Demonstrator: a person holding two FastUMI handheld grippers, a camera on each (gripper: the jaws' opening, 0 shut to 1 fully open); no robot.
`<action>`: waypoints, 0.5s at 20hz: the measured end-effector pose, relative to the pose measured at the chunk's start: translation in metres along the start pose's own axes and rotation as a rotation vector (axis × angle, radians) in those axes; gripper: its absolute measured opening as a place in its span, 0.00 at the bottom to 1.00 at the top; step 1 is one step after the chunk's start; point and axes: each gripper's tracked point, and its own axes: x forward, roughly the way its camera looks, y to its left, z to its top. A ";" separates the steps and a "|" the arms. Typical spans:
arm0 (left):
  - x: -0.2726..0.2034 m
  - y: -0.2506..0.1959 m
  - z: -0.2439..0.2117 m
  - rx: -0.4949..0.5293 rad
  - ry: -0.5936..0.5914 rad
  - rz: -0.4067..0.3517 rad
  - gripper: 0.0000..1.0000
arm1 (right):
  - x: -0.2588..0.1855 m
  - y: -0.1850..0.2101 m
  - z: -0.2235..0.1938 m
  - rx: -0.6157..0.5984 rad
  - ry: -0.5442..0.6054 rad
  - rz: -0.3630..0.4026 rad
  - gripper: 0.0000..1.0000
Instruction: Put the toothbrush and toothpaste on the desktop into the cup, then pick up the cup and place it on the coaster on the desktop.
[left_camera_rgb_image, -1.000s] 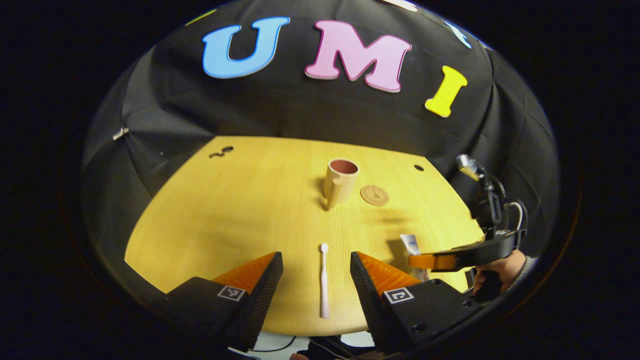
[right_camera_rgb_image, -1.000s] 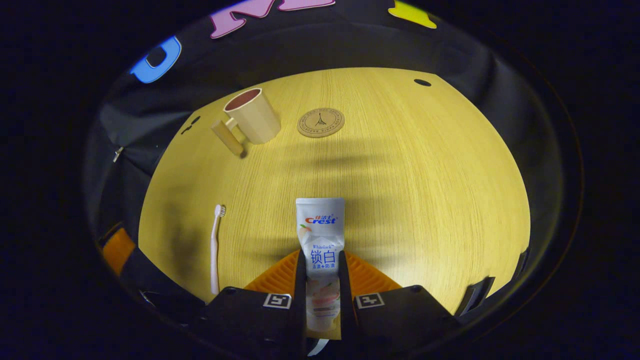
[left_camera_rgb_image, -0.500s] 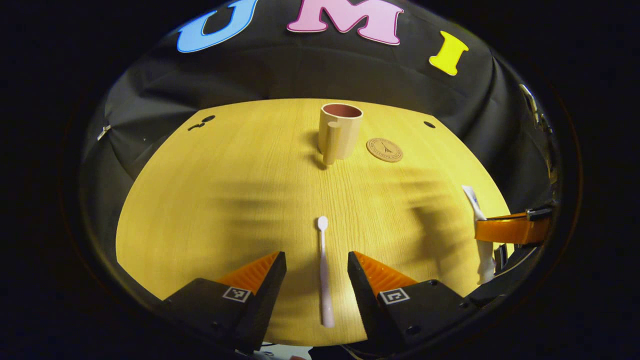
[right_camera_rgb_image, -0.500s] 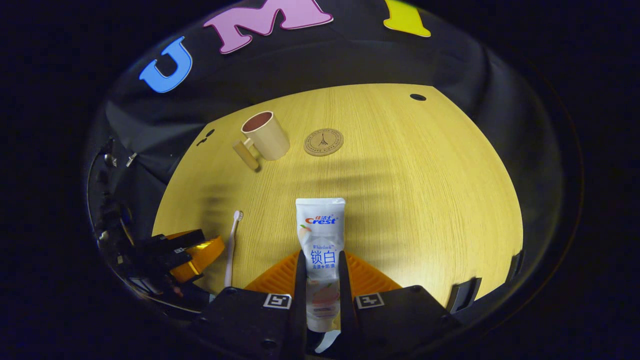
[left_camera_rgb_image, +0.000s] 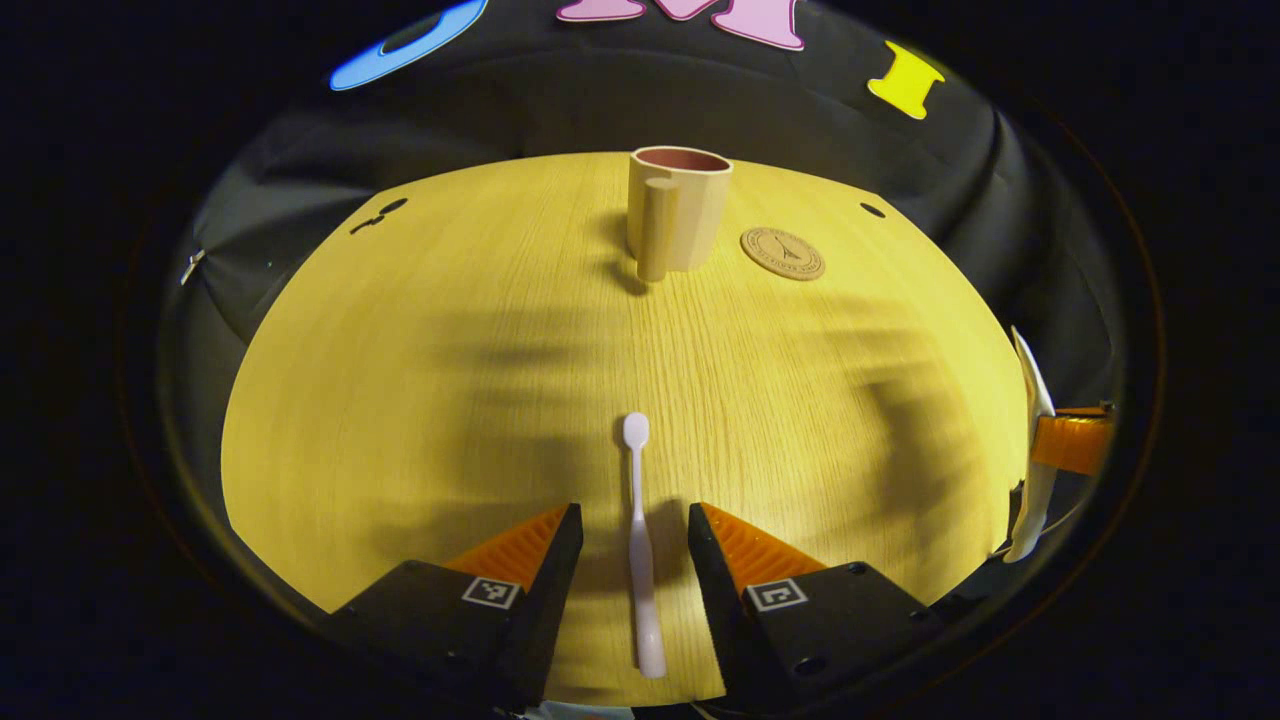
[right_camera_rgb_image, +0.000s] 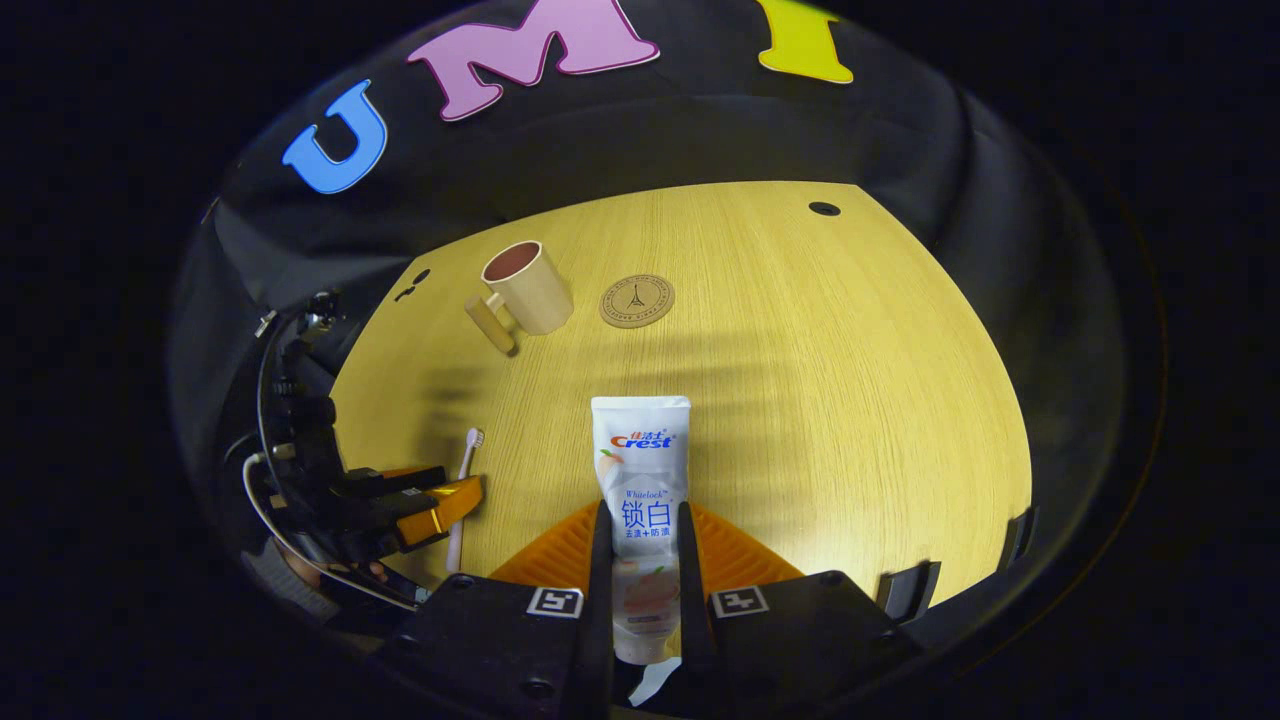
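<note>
Left gripper (left_camera_rgb_image: 628, 530) open astride the toothbrush (left_camera_rgb_image: 640, 560); right gripper (right_camera_rgb_image: 641, 530) clamps the toothpaste (right_camera_rgb_image: 640, 470); cup (left_camera_rgb_image: 678, 210) stands far.

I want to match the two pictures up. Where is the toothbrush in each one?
Left gripper view: the toothbrush lies low in the middle, between the left claw fingers, head toward the cup.
Right gripper view: the toothbrush lies low on the left, beside the toothpaste.
Shared landmark: the round coaster beside the cup, also seen in the right gripper view.
</note>
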 end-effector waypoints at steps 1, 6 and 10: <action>0.002 0.002 -0.002 0.010 0.009 0.016 0.65 | 0.000 -0.001 0.001 0.002 -0.002 -0.003 0.31; 0.001 0.003 -0.001 0.041 0.005 0.032 0.52 | -0.003 -0.005 0.000 0.013 -0.003 -0.014 0.31; 0.001 0.003 -0.001 0.023 0.011 0.035 0.11 | -0.003 -0.003 0.000 0.013 -0.016 -0.013 0.31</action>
